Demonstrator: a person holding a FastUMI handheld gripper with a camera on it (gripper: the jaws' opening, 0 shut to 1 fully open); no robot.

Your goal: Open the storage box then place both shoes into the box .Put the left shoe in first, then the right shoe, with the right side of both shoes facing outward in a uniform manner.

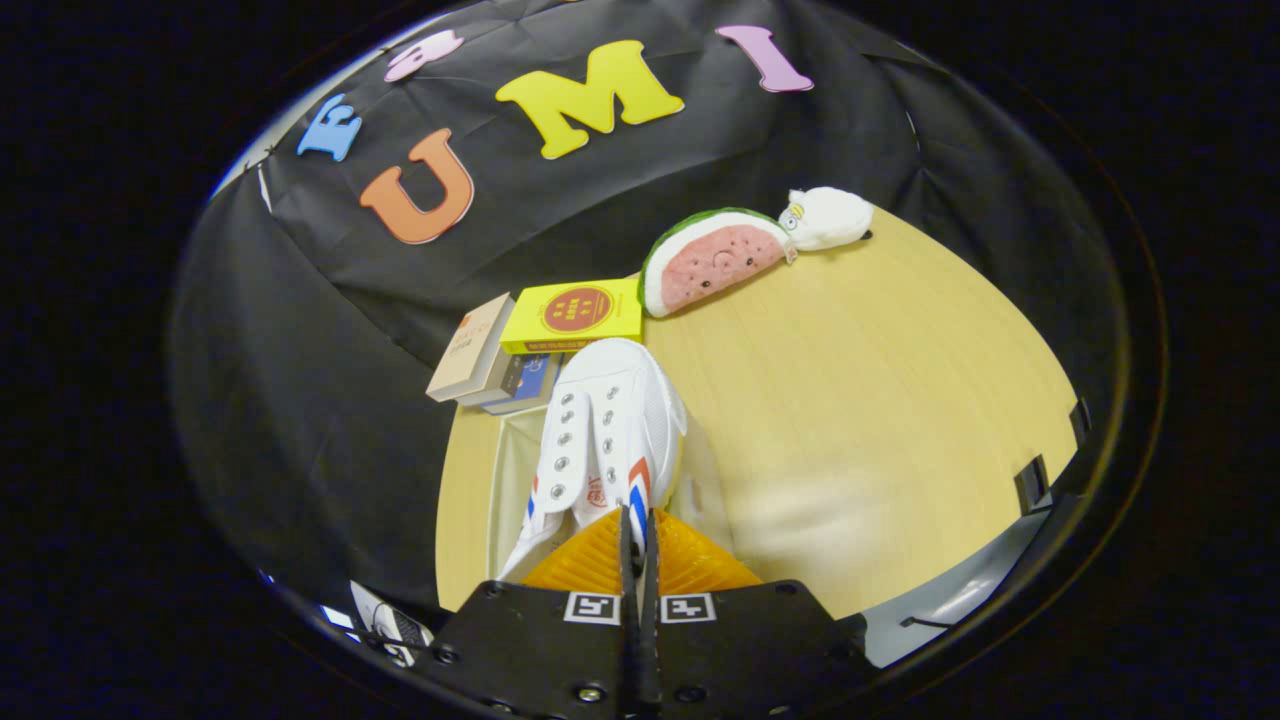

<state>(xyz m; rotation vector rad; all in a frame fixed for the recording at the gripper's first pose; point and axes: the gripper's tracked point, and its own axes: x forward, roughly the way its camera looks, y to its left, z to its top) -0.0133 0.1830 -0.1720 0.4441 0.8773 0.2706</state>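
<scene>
Gripper pinching shoe heel, shoe ahead — over box

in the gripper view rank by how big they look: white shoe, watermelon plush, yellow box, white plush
1. white shoe, nearest, held by the gripper
2. watermelon plush and yellow box, alike
3. white plush

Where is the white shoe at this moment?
In the gripper view the white shoe is held at its heel between the closed fingers, toe pointing toward the yellow box, above the open storage box on the table.
</scene>
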